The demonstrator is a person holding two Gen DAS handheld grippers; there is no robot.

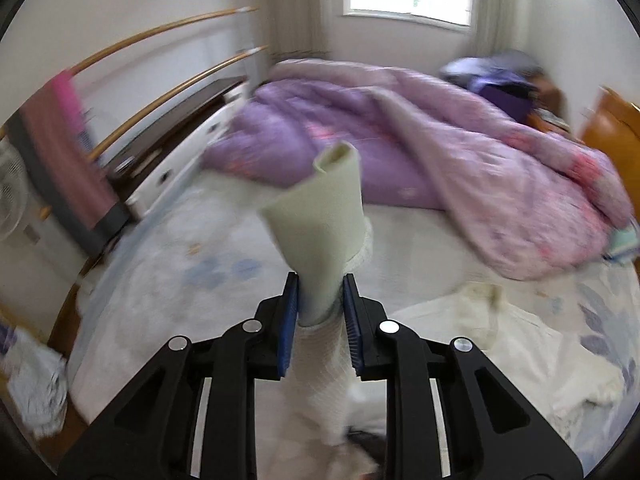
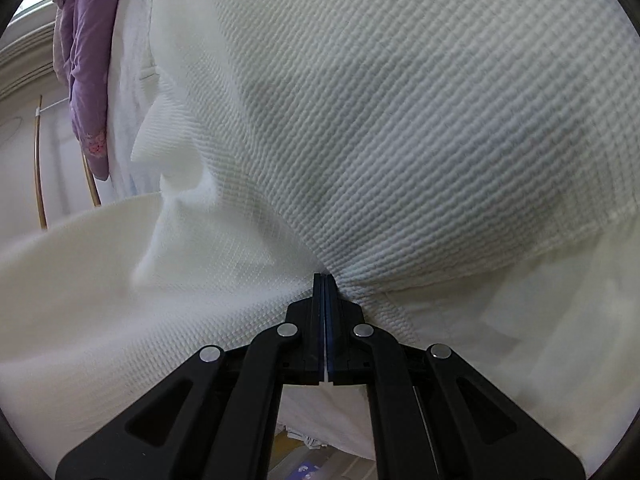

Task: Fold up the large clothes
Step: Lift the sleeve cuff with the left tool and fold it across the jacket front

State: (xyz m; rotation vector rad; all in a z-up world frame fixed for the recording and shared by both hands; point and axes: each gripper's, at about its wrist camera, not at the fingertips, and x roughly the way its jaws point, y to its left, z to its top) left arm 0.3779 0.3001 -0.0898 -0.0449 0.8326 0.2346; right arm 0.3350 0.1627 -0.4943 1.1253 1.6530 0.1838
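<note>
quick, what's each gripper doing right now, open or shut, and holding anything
Left gripper: shut on a bunched fold of the white garment.
Right gripper: shut, pinching the white garment's textured fabric.

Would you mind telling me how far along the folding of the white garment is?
Done: both grippers have hold of the white waffle-knit garment. In hand: the left gripper pinches a bunched end with pale lining, and the right gripper is shut on a fold. Left: no neat fold shows yet; another cream garment lies crumpled on the bed.
</note>
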